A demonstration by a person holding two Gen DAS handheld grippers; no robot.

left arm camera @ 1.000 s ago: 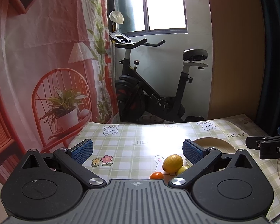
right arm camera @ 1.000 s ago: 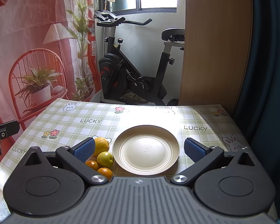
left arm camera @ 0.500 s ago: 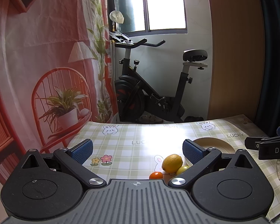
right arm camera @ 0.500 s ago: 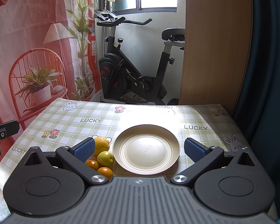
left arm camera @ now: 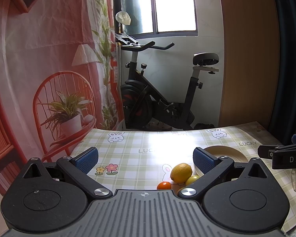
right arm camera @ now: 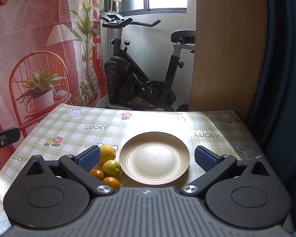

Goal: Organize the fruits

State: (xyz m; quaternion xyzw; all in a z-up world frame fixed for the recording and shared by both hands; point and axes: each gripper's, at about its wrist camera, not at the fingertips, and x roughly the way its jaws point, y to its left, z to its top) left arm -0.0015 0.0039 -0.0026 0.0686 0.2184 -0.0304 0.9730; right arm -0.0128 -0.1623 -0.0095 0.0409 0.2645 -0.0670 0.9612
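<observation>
A cream plate (right arm camera: 155, 155) lies bare on the checked tablecloth, between the fingers of my right gripper (right arm camera: 147, 158), which is open and holds nothing. Left of the plate huddle a lemon (right arm camera: 108, 151), a green fruit (right arm camera: 111, 167) and two oranges (right arm camera: 97, 174) (right arm camera: 111, 181). In the left wrist view the lemon (left arm camera: 181, 169), an orange (left arm camera: 164, 185), the green fruit (left arm camera: 192, 179) and the plate (left arm camera: 225, 152) sit toward the right. My left gripper (left arm camera: 146, 158) is open above the cloth, empty.
The tablecloth (right arm camera: 100, 126) ends at a far edge, with an exercise bike (right arm camera: 140, 75) behind it. A wooden panel (right arm camera: 227, 45) and dark curtain stand at the right. A printed backdrop hangs at the left. The other gripper's body (left arm camera: 282, 154) shows at the right edge.
</observation>
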